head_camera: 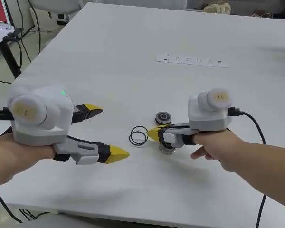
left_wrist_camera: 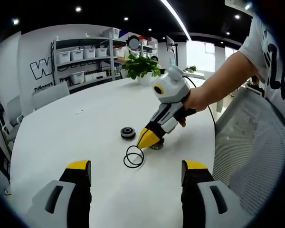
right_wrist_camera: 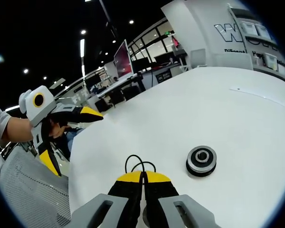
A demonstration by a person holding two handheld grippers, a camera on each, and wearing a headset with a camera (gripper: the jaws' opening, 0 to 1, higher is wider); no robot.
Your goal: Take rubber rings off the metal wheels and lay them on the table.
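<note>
Rubber rings (head_camera: pixel 138 136), two thin black loops I think, lie on the smooth white surface (head_camera: pixel 133 57) right at the tip of the right gripper (head_camera: pixel 153 133), which is clenched above a bare shiny metal wheel (head_camera: pixel 167 149); can't tell if it's pinching a loop. The left gripper (head_camera: pixel 109 131) hangs wide open nearby. My guess: next is the other wheel (head_camera: pixel 163 117), small and round with its black band on, so pin it down and hook the stretchy ring off.
</note>
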